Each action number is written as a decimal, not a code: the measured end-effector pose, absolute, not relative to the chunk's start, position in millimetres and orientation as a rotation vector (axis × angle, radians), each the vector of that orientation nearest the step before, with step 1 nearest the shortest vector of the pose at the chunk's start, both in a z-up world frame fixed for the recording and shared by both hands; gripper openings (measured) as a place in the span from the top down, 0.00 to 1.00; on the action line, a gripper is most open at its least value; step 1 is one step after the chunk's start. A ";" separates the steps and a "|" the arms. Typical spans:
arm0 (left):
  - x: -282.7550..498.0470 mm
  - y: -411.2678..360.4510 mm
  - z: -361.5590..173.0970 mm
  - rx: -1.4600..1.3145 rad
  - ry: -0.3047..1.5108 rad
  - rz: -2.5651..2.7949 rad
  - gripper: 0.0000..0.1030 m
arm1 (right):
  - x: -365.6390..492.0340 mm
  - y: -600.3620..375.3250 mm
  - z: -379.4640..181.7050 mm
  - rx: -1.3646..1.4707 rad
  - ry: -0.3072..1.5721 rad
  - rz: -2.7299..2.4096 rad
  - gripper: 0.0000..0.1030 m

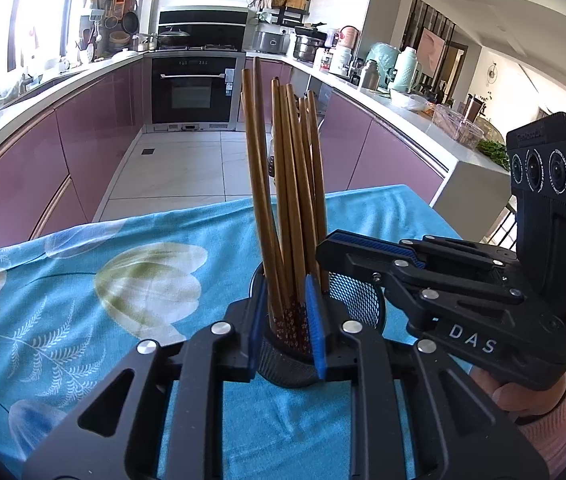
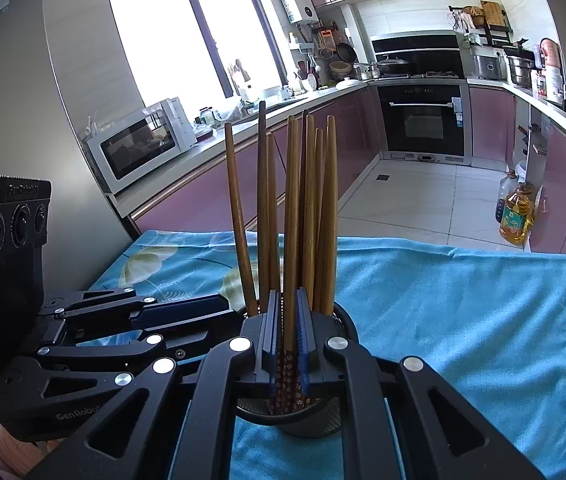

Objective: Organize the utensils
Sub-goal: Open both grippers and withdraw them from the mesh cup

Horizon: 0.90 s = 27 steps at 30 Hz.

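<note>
A black mesh holder [image 1: 357, 300] stands on the blue floral cloth [image 1: 123, 280] and holds several brown wooden chopsticks [image 1: 283, 184] upright. My left gripper [image 1: 289, 320] is closed around the lower, patterned ends of a bundle of chopsticks at the holder's mouth. My right gripper [image 1: 323, 256] reaches in from the right, its tip against the chopsticks. In the right wrist view, my right gripper [image 2: 287, 340] is shut on chopsticks [image 2: 295, 208] above the holder [image 2: 339, 320]. The left gripper [image 2: 227, 312] comes in from the left beside it.
The cloth-covered table [image 2: 463, 320] ends at a tiled kitchen floor [image 1: 187, 160]. Purple cabinets run along both sides, with an oven [image 1: 195, 92] at the far end. A microwave [image 2: 139, 144] stands on the left counter and oil bottles [image 2: 517, 212] stand on the floor.
</note>
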<state>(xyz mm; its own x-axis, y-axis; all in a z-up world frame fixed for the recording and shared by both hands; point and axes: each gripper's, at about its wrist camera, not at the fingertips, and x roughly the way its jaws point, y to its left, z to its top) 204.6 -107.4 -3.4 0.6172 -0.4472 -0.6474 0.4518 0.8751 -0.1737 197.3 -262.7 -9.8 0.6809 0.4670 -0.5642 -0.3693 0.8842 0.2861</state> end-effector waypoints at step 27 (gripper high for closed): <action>124.3 -60.8 9.7 0.057 0.534 -0.266 0.05 | 141.3 -287.0 -18.9 0.161 0.580 0.355 0.11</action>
